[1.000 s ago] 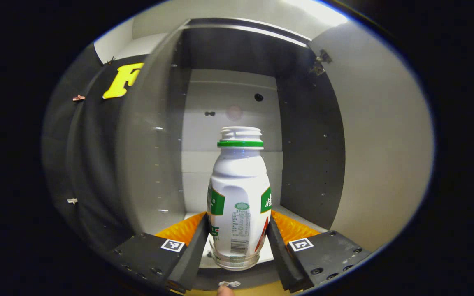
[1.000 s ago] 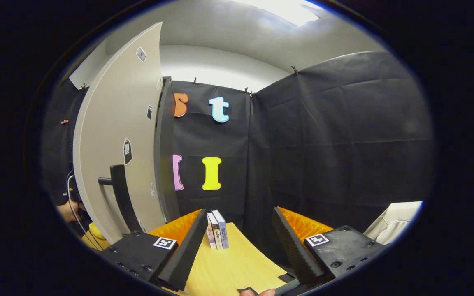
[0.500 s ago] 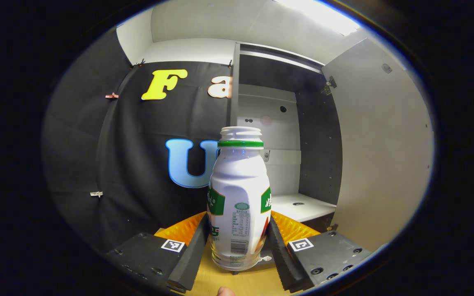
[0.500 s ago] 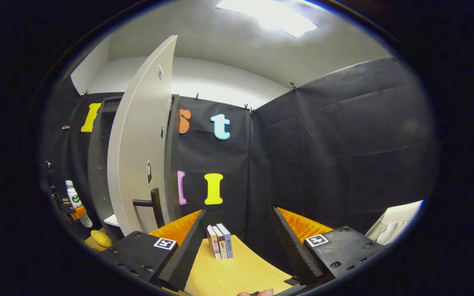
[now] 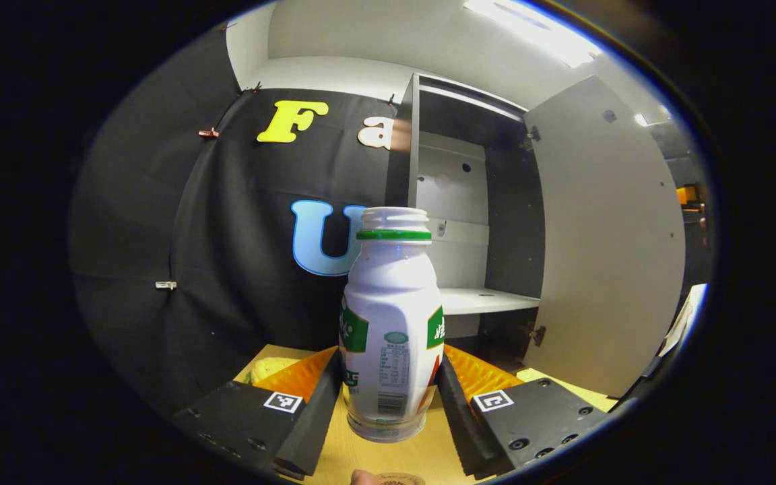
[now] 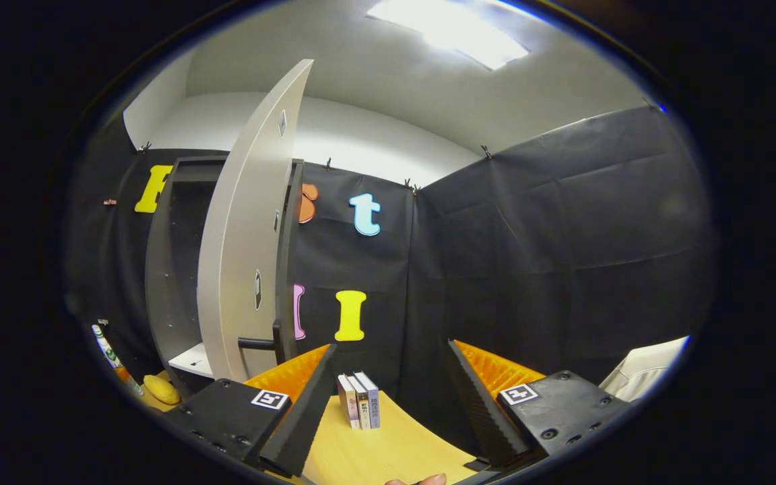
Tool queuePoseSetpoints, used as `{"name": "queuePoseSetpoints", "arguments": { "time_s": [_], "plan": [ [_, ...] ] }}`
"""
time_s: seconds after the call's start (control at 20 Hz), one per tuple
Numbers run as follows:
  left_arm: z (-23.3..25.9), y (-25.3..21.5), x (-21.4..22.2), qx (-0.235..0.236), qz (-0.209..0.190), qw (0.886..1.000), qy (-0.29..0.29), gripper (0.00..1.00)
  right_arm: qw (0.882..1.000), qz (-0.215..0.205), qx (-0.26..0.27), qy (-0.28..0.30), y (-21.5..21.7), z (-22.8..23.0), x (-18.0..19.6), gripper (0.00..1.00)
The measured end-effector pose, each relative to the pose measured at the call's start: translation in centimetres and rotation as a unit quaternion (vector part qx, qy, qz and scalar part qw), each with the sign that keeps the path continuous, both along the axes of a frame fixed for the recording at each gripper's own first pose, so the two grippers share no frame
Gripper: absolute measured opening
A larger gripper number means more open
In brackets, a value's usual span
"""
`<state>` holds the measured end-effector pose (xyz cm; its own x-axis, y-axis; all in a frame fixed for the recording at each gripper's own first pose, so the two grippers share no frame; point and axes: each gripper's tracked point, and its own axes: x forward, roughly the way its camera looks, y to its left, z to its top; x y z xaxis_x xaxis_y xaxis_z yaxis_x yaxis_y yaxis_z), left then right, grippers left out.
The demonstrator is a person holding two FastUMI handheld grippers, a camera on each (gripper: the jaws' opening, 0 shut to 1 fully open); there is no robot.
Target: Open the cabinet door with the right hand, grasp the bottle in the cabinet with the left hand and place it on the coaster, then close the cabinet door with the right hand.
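We have the bottle (image 5: 391,323) clamped upright between the two fingers of the left gripper (image 5: 388,397), which press on its lower body from both sides; its green-ringed neck stands clear above them. It hangs over the wooden table (image 5: 361,458), well out of the cabinet (image 5: 469,222), whose shelf (image 5: 482,300) sits behind it. In the right gripper view the same bottle (image 6: 106,350) shows small at the far left.

At the very bottom edge of the left gripper view a round brown disc (image 5: 398,479) peeks in; we take it for the coaster, though too little shows to be sure. A yellow object (image 5: 267,367) lies on the table just beside the left finger.

The cabinet door (image 5: 603,256) stands wide open. Our right gripper (image 6: 388,411) is spread and holds nothing, facing the books (image 6: 360,401) rather than the door handle (image 6: 263,343).

What could go wrong: the grip is low on a tall bottle, so a tilted or hurried set-down could tip it. The coaster is nearly hidden, so we may land it half off the edge. The right gripper must also turn back to the door to close it.
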<state>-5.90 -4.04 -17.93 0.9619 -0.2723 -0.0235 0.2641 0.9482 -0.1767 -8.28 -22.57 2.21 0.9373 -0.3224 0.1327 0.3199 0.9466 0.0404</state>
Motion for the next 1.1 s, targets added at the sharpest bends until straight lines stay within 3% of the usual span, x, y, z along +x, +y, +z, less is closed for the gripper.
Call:
{"name": "queuePoseSetpoints", "arguments": {
  "time_s": [0.15, 0.25, 0.6, 1.1],
  "plan": [
    [-4.4, -0.6, -1.3, 0.048, -0.022, 0.999, 0.012, 0.77, 1.000, -0.005, -0.003, -0.004, -0.2, 0.3, -0.2, 0.98],
    [-7.8, -1.9, -3.3, 0.043, -0.053, 0.997, 0.027, 0.77, 1.000, -0.008, -0.009, -0.004, -0.3, 0.3, -0.1, 0.98],
    [-16.2, -4.3, -6.4, 0.031, -0.098, 0.993, 0.053, 0.78, 0.999, -0.024, -0.034, -0.009, -0.6, 0.6, -0.8, 0.98],
    [-20.5, -6.0, -5.2, 0.008, -0.104, 0.993, 0.063, 0.79, 0.997, -0.048, -0.056, -0.009, -1.2, 0.9, -1.3, 0.97]
  ]
}}
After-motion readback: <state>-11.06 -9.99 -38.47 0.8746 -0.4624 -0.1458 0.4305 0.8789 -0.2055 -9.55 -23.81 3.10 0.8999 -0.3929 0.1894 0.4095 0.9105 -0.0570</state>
